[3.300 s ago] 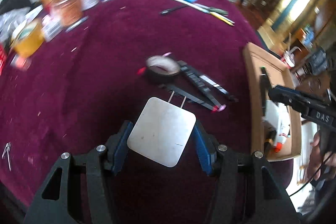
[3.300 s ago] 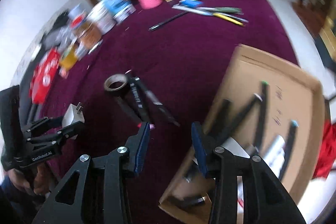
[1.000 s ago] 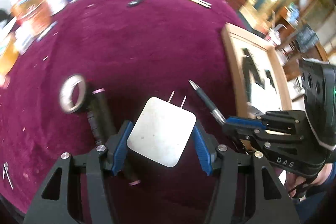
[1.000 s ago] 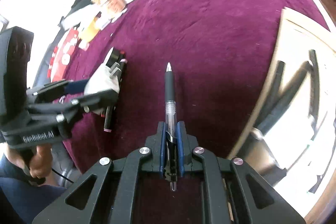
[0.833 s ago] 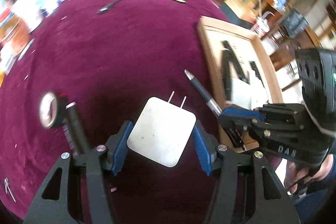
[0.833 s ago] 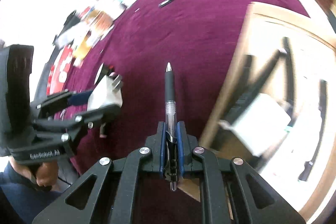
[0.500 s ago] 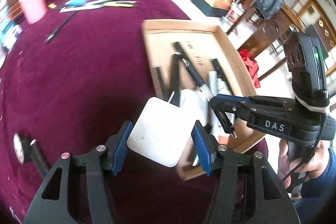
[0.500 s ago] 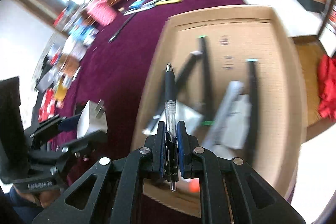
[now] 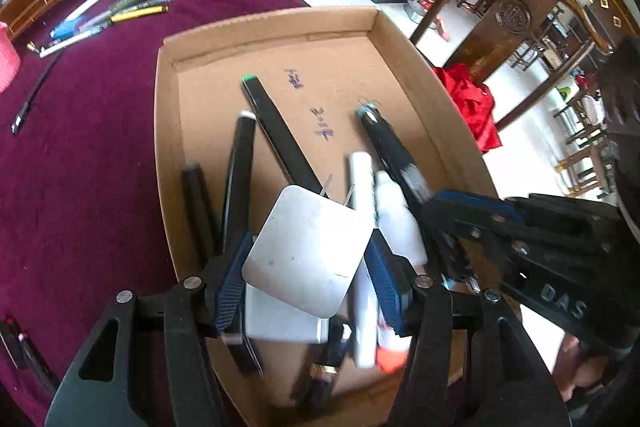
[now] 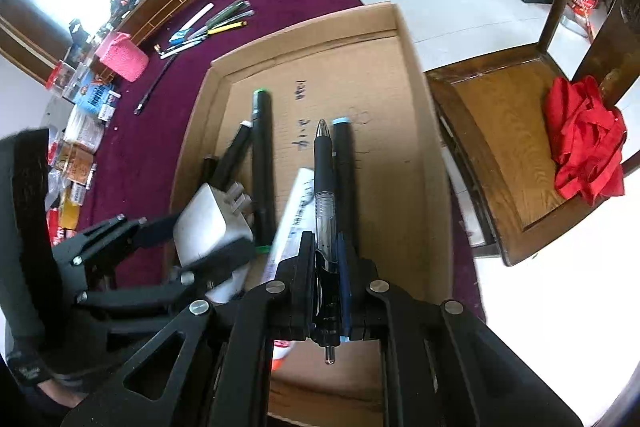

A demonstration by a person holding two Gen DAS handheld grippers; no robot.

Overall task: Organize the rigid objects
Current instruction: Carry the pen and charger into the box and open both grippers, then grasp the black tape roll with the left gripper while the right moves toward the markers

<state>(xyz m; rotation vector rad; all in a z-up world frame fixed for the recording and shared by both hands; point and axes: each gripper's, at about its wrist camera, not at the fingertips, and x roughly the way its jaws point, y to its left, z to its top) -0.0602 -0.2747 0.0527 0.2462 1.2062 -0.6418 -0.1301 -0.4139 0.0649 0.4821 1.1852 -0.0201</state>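
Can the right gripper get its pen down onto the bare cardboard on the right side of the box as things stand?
Probably yes. The right gripper, shut on the pen, hangs over the cardboard box, and the floor right of the blue-capped marker looks bare. The left gripper with its white charger sits off to the other side.

Right claw (image 10: 326, 267) clamping pen (image 10: 325, 179), over cardboard box (image 10: 404, 155)

White raised letters "DAS" stand on the black body of the right gripper (image 9: 460, 211), seen from the left wrist cam. Handwritten blue/purple marks on the floor of the brown cardboard tray (image 9: 280, 23) are too scrawled to read. Print on the blue packet (image 10: 94, 99) at the table's far edge and on the white tube (image 10: 298, 203) in the tray is too blurred.
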